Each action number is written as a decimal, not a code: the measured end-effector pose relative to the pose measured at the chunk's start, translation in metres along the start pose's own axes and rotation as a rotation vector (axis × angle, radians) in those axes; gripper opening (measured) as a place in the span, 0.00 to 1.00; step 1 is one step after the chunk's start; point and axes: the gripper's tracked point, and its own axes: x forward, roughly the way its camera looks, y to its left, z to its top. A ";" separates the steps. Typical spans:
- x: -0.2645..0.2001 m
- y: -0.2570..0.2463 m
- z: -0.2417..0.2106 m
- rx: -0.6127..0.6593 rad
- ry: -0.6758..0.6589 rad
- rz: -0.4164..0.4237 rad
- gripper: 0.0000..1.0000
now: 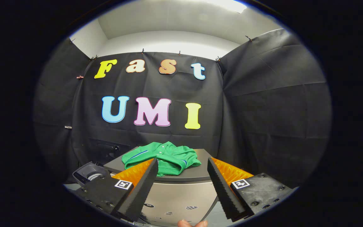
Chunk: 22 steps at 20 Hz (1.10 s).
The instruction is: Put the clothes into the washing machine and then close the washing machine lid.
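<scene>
Basin: a grey tub-like thing (pixel 88 175) sits low on the left, just beside the left finger and lower than the grey box; something pale lies inside it, too dim to make out.
Left finger: its tip (pixel 151 167) reaches up in front of the near left part of the shirt and covers a bit of it; whether it touches the cloth cannot be told.
Shirt: a green shirt (pixel 169 159) with a collar, a row of small buttons and a thin blue stripe lies crumpled on the flat dark top of the grey box, just ahead of the fingers and mostly between them, a little towards the left one.
Washing machine: the grey box (pixel 181 195) stands straight ahead; its dark top (pixel 205 171) lies flat and closed under the shirt, and its pale front fills the gap between the fingers, with a few small marks low down that are too small to tell.
Tongs: the tongs (pixel 181 162) are spread wide, holding nothing, with the shirt and the box top showing through the gap.
Right finger: its tip (pixel 211 162) stands just to the right of the shirt, over the bare part of the dark top, apart from the cloth.
Hand: fingertips of a person (pixel 192 223) show at the very bottom, below the gap between the fingers.
</scene>
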 end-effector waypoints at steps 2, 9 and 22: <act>0.000 0.001 0.000 0.000 0.001 0.003 0.99; 0.001 -0.002 -0.001 0.007 0.005 -0.005 0.99; 0.011 0.006 -0.005 0.008 0.016 0.000 0.99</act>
